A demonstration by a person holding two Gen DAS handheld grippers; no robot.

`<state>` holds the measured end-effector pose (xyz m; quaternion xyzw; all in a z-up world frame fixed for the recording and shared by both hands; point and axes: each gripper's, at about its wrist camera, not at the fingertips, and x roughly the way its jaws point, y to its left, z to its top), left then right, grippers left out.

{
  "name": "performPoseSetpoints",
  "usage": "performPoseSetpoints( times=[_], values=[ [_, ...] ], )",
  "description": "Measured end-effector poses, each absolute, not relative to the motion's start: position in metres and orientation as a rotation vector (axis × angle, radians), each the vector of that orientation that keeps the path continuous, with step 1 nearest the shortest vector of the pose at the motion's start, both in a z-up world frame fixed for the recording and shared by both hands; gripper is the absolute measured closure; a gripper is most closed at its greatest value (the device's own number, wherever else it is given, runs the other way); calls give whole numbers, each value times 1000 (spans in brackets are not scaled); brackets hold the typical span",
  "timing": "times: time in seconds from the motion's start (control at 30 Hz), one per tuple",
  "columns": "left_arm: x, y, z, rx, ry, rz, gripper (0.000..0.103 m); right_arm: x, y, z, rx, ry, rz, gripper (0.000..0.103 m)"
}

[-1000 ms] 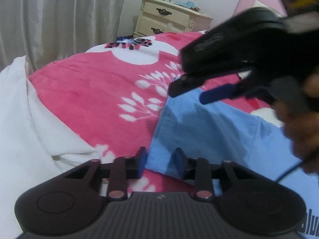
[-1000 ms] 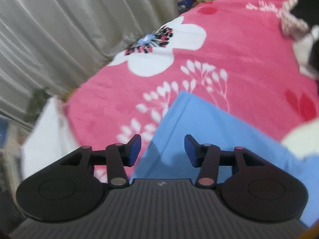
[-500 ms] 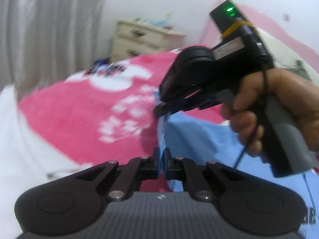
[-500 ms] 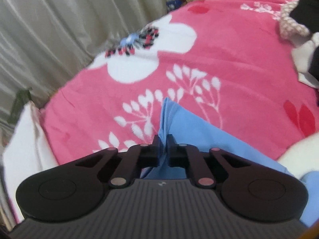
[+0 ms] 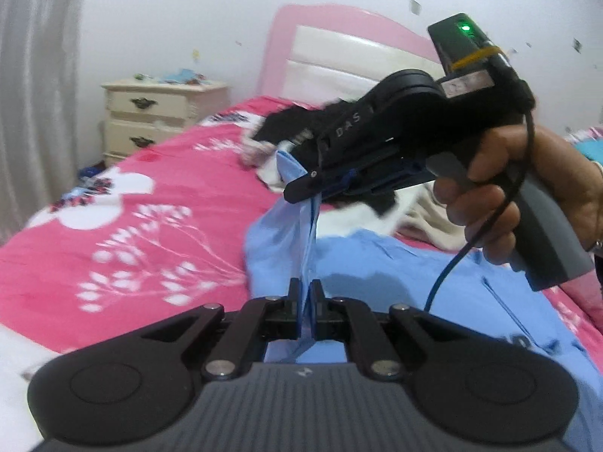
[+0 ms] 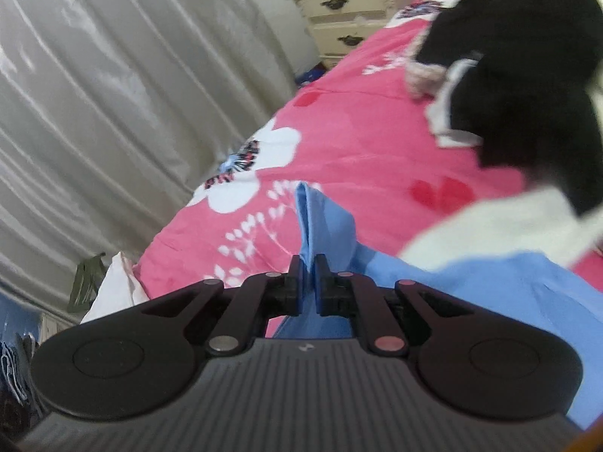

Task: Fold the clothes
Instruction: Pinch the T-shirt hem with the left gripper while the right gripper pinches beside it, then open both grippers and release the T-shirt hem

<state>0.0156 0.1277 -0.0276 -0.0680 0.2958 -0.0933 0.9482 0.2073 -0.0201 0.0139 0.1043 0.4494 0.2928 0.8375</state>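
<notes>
Fold in hand: both grippers clamped on one edge of the blue shirt, lifted off the bed.

The bed (image 5: pixel 124 226), under a pink flowered cover, carries the shirt (image 5: pixel 377 263), whose body lies flat on it while one edge rises in a taut ridge. A black and white pile (image 6: pixel 527 75) lies beyond, apart from the lifted edge. The left hand-held gripper (image 5: pixel 305 312) is closed tight with blue cloth pinched between its pads. The right hand-held gripper (image 6: pixel 308 286), likewise closed, grips the same edge further along, cloth standing up between its fingers. Judgement: the next move calls for carrying both pinches together across the shirt, keeping the edge taut and level, then lowering onto the far side before release.
</notes>
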Motion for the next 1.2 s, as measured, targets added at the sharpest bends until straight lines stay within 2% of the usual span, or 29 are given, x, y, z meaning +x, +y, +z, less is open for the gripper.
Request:
performPoseSetpoints(
  times=[0.23,0.4,0.47,0.5,0.57,0.6,0.63,0.67,0.73,0.97,1.1,1.2],
  values=[
    [20,100,-59,-62,735,-246,96,189,-61,-33,254,977,531,98],
    [22,99,-81,-98,846,-269,81,196,-82,-68,216,964,432,90],
    [16,106,-79,-145,841,-300,75,198,-100,-67,273,982,412,71],
    [13,111,-77,-165,834,-315,72,195,-108,-61,286,976,425,65],
    [9,123,-74,-197,819,-322,70,189,-117,-47,256,957,444,34],
    [9,128,-71,-211,815,-315,69,186,-121,-38,235,944,453,28],
    [9,132,-68,-226,810,-309,69,181,-124,-27,215,928,465,17],
    [9,138,-66,-245,806,-300,68,177,-128,-16,206,913,473,9],
    [10,146,-63,-263,800,-285,68,168,-136,6,195,886,483,2],
    [28,154,-64,-215,794,-224,67,131,-155,64,181,802,541,1],
    [38,152,-71,-162,825,-184,68,122,-138,35,-12,837,450,1],
    [43,153,-77,-160,843,-166,68,112,-118,15,-211,755,484,1]
  ],
)
